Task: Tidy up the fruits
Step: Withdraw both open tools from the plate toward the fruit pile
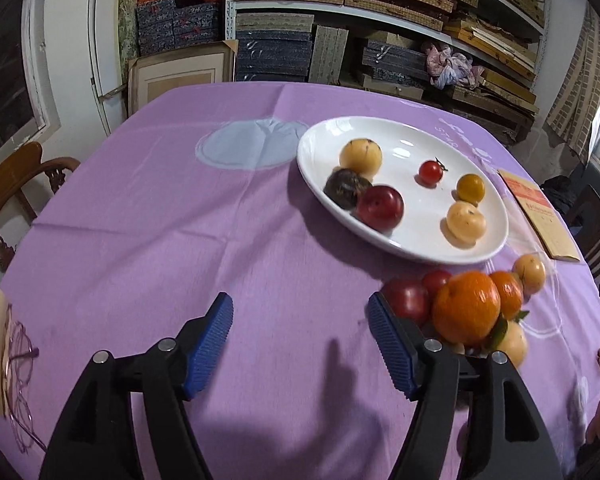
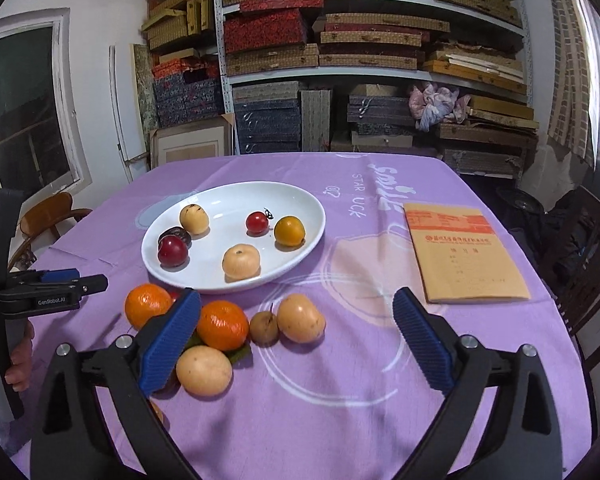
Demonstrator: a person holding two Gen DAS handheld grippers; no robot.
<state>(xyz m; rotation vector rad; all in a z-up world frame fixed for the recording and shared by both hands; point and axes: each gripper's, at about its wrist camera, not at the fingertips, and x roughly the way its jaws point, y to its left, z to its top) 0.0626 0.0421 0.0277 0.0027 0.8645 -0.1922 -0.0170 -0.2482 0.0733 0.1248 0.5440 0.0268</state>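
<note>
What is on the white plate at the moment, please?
The plate holds six fruits: two pale ones, a red plum with a dark fruit half hidden behind it, a cherry tomato and a yellow-orange fruit.

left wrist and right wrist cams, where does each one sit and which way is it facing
Left wrist: on the left tool, angled down over the purple cloth; its two open blue fingers show.
Right wrist: on the right tool, facing the table and shelves; its open fingers show, plus the left tool and a hand.
Shared: the white plate, the oranges, the booklet.
</note>
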